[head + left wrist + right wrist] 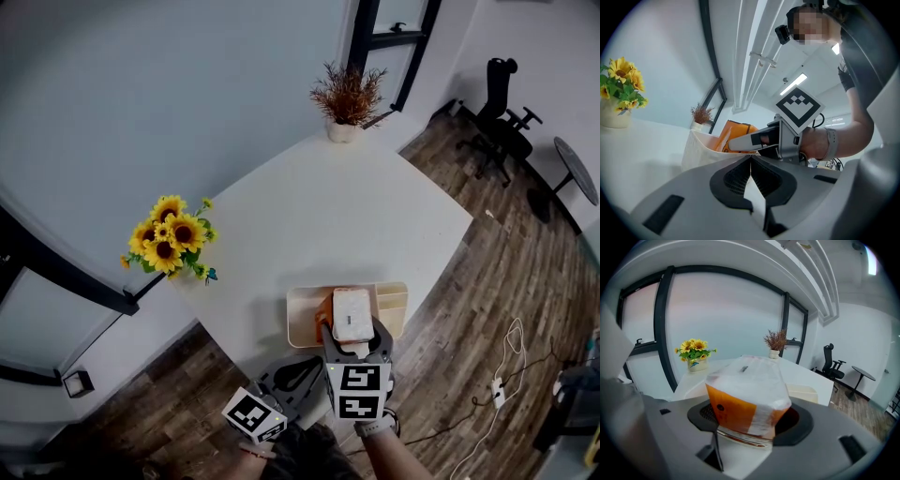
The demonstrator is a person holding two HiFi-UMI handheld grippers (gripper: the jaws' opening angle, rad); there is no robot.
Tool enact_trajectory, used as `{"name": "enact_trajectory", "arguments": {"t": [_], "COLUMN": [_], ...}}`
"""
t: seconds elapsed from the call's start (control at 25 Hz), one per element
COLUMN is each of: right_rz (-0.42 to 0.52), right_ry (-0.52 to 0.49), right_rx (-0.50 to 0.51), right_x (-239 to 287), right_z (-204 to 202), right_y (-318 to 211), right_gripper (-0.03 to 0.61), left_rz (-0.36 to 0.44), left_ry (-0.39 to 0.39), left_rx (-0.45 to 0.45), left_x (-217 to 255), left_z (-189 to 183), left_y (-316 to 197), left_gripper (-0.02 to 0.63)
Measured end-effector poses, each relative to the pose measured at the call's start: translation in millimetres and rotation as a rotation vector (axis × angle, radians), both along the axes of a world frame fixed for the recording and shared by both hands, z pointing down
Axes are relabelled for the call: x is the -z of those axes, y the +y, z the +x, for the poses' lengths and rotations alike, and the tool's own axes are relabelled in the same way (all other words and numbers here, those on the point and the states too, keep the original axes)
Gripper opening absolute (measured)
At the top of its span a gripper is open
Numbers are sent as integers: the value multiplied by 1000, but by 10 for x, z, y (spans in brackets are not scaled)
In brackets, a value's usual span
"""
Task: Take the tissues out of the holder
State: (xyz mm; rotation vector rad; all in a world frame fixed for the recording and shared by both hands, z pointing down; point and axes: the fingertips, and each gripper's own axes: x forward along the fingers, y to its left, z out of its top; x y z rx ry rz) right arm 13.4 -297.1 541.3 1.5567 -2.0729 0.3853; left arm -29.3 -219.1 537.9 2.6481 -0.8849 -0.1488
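An orange and white tissue pack point(350, 314) stands in the pale wooden holder point(305, 323) near the table's front edge. My right gripper point(352, 330) reaches over the holder from the near side with a jaw on either side of the pack. In the right gripper view the tissue pack point(747, 399) fills the gap of the right gripper point(750, 427), touching both pads. The left gripper point(314, 364) sits low, just left of the holder, touching nothing. The left gripper view shows this left gripper point(751, 161) with its jaws together, level with the holder point(696, 147) and the orange pack point(736, 131).
The white table point(356, 216) carries a vase of sunflowers point(173, 239) at its left edge and a pot of dried plant point(347, 103) at the far corner. An office chair point(502, 103) and a small round table stand on the wooden floor to the right.
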Motion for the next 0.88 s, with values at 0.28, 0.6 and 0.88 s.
{"name": "enact_trajectory", "arguments": {"t": [0.28,0.6,0.88], "right_rz": [50,123,187], "right_ry": [-32,-71,-115], "right_rx": [13,35,64], "right_x": [117,369,601], "right_z": [48,70,120], "right_y": [18,81,158], "right_gripper": [275,273,272], "left_rz": [5,25,44], "left_ry": [-6,-3,-7], "left_rx": [-6,-14,-25], "left_x": [28,151,277], "left_z": [31,82,165], "left_y": [29,58,80], "left_gripper": [9,9,9]}}
